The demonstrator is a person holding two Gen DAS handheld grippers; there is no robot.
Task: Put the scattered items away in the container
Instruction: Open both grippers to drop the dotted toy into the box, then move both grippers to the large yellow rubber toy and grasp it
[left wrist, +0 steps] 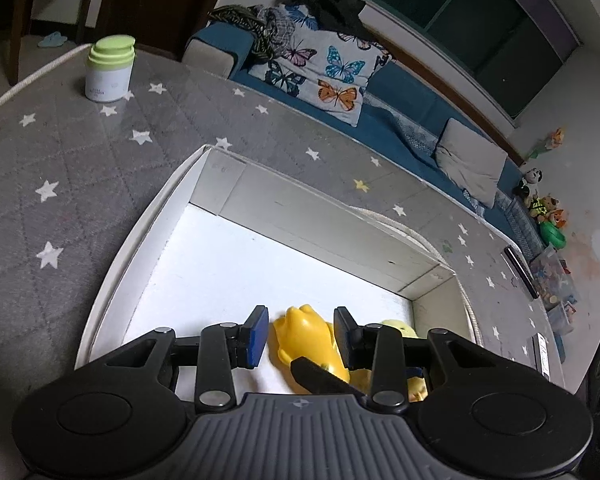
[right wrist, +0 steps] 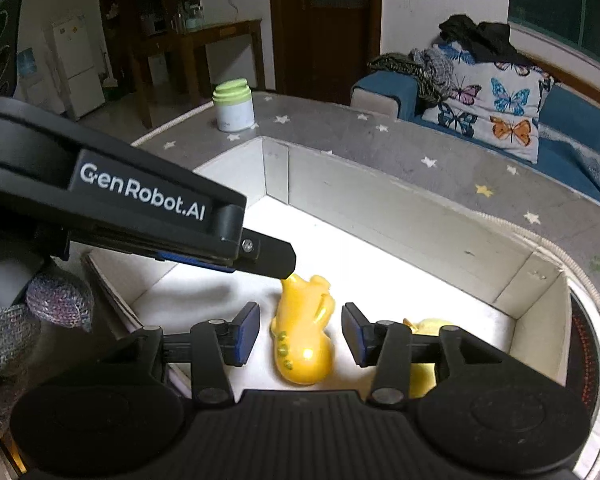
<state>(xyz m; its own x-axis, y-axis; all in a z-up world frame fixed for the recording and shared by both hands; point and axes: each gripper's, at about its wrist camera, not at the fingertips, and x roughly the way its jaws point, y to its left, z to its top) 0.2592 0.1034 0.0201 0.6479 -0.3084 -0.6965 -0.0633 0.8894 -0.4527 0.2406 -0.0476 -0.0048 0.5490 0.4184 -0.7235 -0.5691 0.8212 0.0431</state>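
A yellow toy animal (left wrist: 306, 340) lies on the floor of a white cardboard box (left wrist: 312, 220); it also shows in the right wrist view (right wrist: 302, 340). My left gripper (left wrist: 302, 330) is open above the toy, jaws apart on either side of it. My right gripper (right wrist: 300, 330) is open too, jaws either side of the toy without touching it. In the right wrist view the left gripper (right wrist: 276, 258) reaches in from the left, its tip at the toy's far end. A paler yellow toy (right wrist: 428, 328) lies at the right, partly hidden; it also shows in the left wrist view (left wrist: 398, 328).
The box (right wrist: 400, 204) sits on a grey star-patterned table (left wrist: 60, 168). A white jar with a green lid (left wrist: 110, 68) stands at the table's far corner, also seen in the right wrist view (right wrist: 233, 106). A blue sofa with a butterfly cushion (left wrist: 328, 76) is behind.
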